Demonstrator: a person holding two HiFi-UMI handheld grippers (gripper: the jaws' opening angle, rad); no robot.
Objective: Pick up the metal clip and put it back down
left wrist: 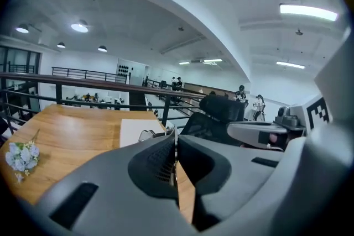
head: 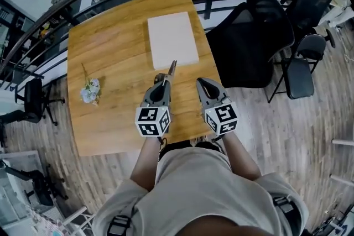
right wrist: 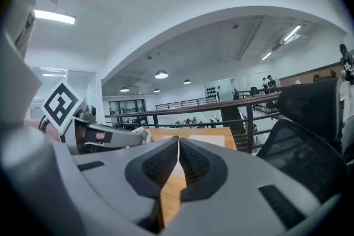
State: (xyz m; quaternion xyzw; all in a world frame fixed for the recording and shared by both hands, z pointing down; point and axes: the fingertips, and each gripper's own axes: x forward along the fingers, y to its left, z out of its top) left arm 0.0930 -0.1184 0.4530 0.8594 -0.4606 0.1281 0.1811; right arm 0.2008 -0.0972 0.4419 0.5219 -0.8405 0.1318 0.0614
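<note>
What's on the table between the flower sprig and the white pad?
Nothing. The head view shows only bare wooden tabletop between the flower sprig and the white pad; the left gripper view agrees.

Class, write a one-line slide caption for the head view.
Left gripper holds the metal clip over the wooden table; right gripper shut, empty.

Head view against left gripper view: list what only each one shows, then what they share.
Only the head view: the person's torso, the plank floor and the marker cube on the left claw. Only the left gripper view: the ceiling lights and distant people. Both: the wooden table, white sheet, flowers, black chair, right claw, and the metal clip pinched in the shut left claw.
</note>
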